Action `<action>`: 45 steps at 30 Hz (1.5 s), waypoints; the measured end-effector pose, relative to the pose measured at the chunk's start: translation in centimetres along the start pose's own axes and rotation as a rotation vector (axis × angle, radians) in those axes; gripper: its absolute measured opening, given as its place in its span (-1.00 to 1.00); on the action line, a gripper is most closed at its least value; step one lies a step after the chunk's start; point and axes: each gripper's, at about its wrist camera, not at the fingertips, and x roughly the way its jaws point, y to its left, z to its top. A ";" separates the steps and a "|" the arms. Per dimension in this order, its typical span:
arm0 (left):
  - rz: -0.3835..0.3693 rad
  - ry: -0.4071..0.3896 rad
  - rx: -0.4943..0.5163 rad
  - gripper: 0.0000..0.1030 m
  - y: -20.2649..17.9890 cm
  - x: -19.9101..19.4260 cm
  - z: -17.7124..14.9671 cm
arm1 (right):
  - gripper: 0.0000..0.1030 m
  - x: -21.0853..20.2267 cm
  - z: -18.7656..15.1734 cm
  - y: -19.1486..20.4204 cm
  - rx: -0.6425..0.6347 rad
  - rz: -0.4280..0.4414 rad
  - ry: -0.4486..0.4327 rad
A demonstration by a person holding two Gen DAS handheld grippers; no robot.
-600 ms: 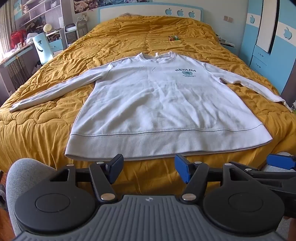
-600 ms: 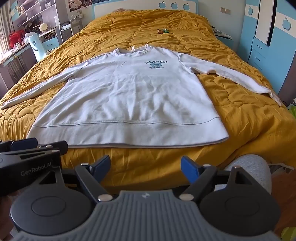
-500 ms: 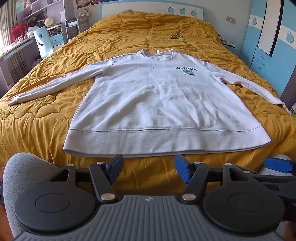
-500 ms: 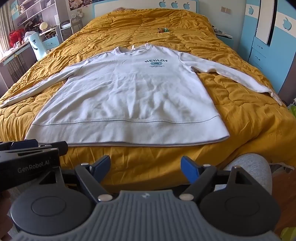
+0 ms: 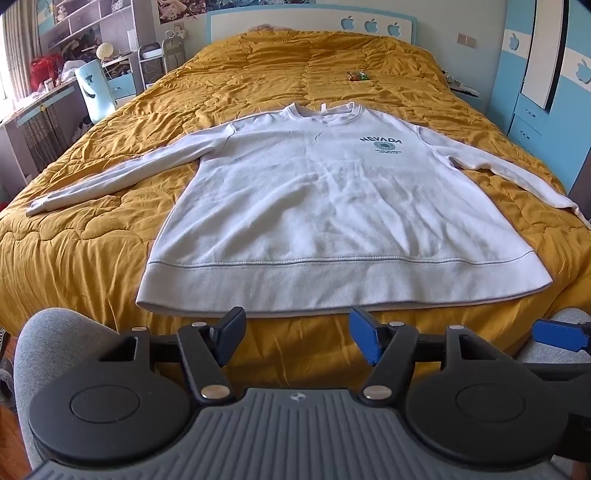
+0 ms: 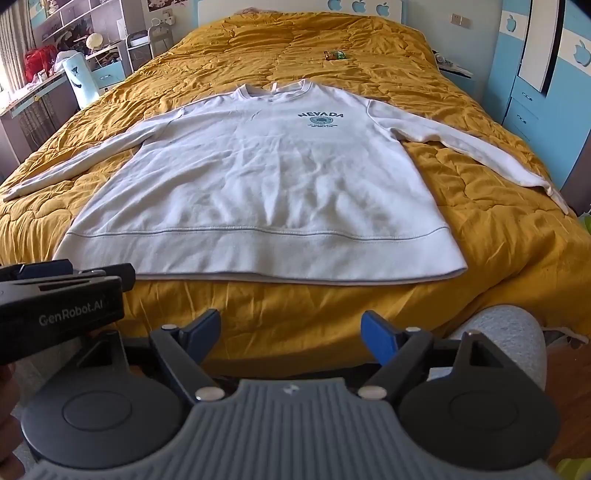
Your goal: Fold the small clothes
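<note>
A white long-sleeved sweatshirt [image 5: 332, 214] [image 6: 258, 184] with a dark "NEVADA" print lies flat, front up, on the mustard quilt, both sleeves spread outward, its hem band along the bed's near edge. My left gripper [image 5: 297, 334] hangs open below the hem, off the bed's front, with nothing between its blue pads. Also open and holding nothing, my right gripper [image 6: 290, 334] is beside it, in front of the bed edge. The left gripper's body [image 6: 59, 295] shows at the left of the right wrist view.
The mustard quilt [image 5: 92, 236] covers a wide bed with a white headboard [image 5: 314, 18]. A small colourful packet [image 5: 357, 75] lies near the pillows' end. Desk, shelves and a light blue chair [image 5: 94, 92] stand left; blue wardrobe [image 5: 535, 96] right. Grey-clad knees [image 5: 62, 339] [image 6: 509, 343] flank the grippers.
Both views have shifted slightly toward the bed, so the sweatshirt sits a little lower and nearer in frame. Both grippers stay open; the sweatshirt has not moved.
</note>
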 end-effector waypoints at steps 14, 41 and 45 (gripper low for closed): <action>-0.008 -0.010 0.000 0.47 0.2 -0.3 -0.3 | 0.52 -0.1 -0.1 0.1 -0.013 0.005 -0.007; 0.034 -0.041 0.019 0.48 0.2 -0.3 -0.2 | 0.51 -0.1 0.0 0.3 -0.016 -0.006 -0.017; 0.032 -0.039 0.017 0.48 0.2 -0.2 -0.2 | 0.51 -0.1 0.0 0.3 -0.016 -0.009 -0.017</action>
